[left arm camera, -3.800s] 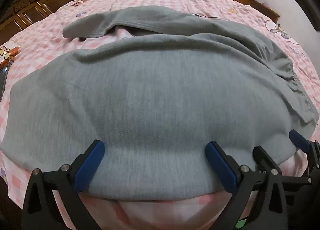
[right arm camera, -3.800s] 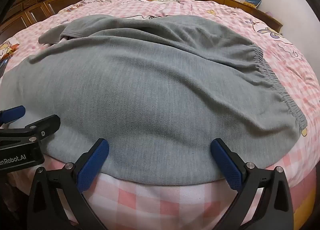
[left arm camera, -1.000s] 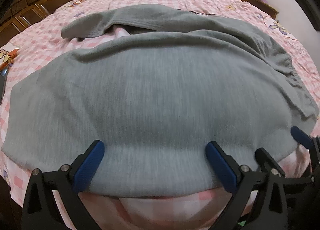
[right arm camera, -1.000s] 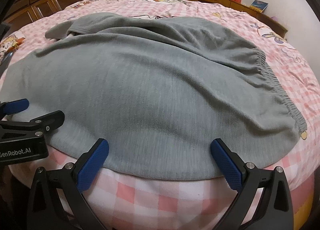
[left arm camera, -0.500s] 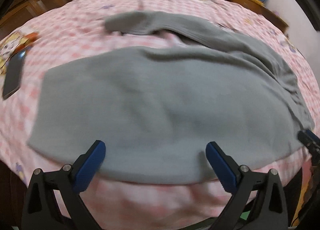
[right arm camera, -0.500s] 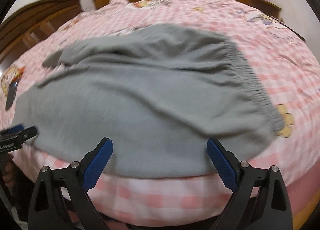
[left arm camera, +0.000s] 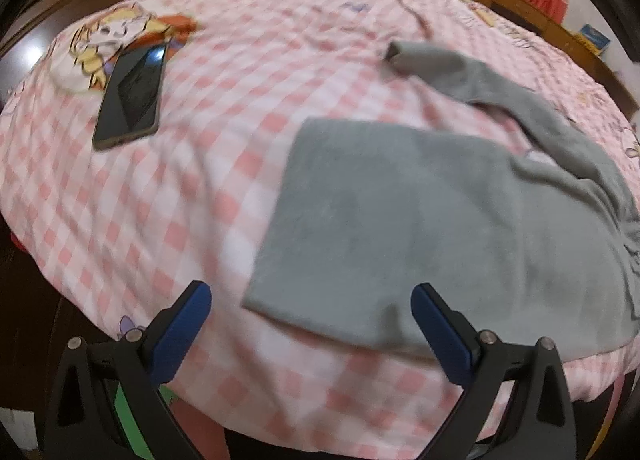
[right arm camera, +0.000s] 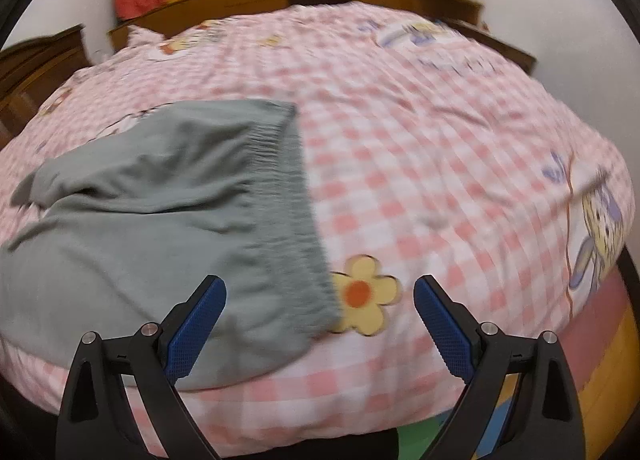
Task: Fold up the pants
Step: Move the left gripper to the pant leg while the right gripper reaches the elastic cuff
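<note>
Grey pants [left arm camera: 440,228] near bed [right arm camera: 440,164] edge; both claws [left arm camera: 310,318] [right arm camera: 320,310] released, holding nothing.

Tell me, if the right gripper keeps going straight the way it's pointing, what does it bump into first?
Probably the bedspread, about where the yellow flower print sits. The right gripper is open and empty, and the waistband corner of the gray pants lies just left of that line, so it might brush that instead.
</note>
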